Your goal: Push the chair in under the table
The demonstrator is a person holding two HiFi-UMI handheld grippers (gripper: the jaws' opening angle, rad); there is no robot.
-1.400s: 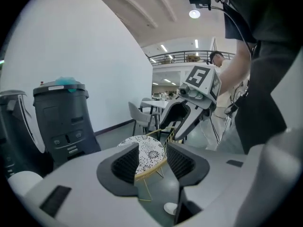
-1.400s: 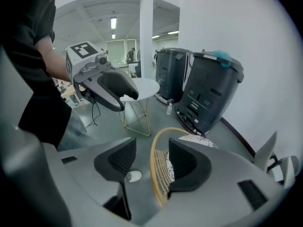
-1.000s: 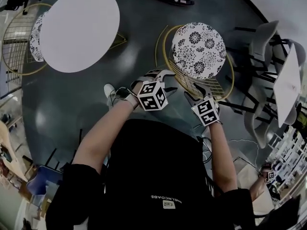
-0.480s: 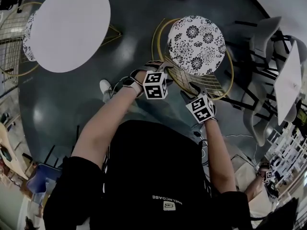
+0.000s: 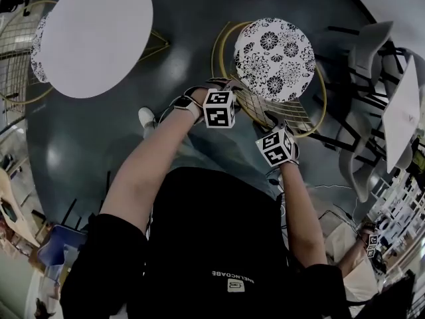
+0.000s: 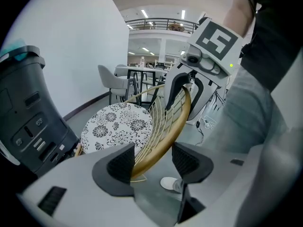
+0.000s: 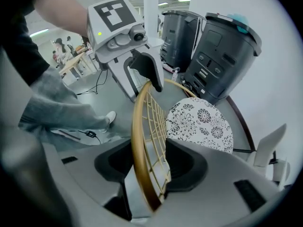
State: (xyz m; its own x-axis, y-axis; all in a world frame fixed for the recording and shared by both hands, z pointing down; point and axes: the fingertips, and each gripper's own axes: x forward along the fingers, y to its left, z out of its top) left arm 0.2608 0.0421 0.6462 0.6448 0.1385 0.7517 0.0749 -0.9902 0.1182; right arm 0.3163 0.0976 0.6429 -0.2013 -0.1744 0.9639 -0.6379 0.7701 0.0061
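At the chair (image 5: 273, 58) backrest, the left gripper (image 6: 154, 162) and right gripper (image 7: 147, 162) each straddle the gold rim (image 6: 162, 142), jaws wide apart and unclamped. Beyond, the chair stands on the dark floor (image 5: 186, 52), well apart from the round white table (image 5: 93, 35).

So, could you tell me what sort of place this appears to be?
Probably a café or canteen seating area in a large public building: a round white table, a gold wire chair with a floral cushion, more grey moulded chairs, and a railed upper gallery.
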